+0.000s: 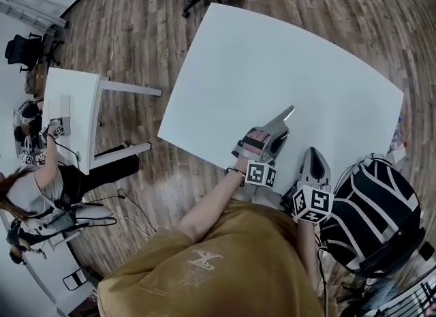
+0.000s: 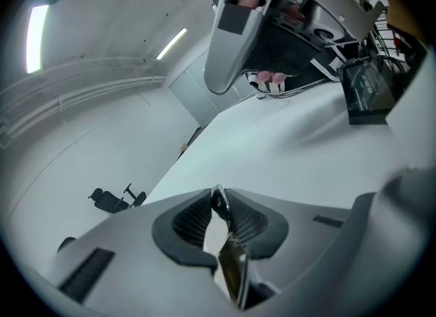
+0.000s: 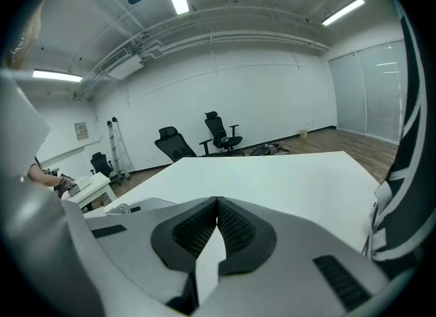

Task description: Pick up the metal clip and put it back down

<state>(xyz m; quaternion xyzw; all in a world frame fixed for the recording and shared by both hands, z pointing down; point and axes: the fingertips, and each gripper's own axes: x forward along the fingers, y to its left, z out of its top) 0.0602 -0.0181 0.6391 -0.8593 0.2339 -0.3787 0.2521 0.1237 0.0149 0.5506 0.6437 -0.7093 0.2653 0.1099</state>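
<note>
The left gripper (image 2: pixel 219 200) is clamping the metal clip (image 2: pixel 231 258), which is running from the pad tips toward 6 o'clock, over the table (image 1: pixel 272 56). The right gripper (image 3: pixel 216 205), at 4 o'clock of the left, is sitting closed and empty. The clip is probably light, stiff and slippery, so gripping across its flat plates is advisable.

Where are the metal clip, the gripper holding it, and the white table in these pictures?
metal clip (image 2: pixel 231 266): left gripper view, on its flat body between the jaws.
left gripper (image 1: pixel 289 110): head view, at its fingertips.
white table (image 1: pixel 272 56): head view, on its bare top.
</note>
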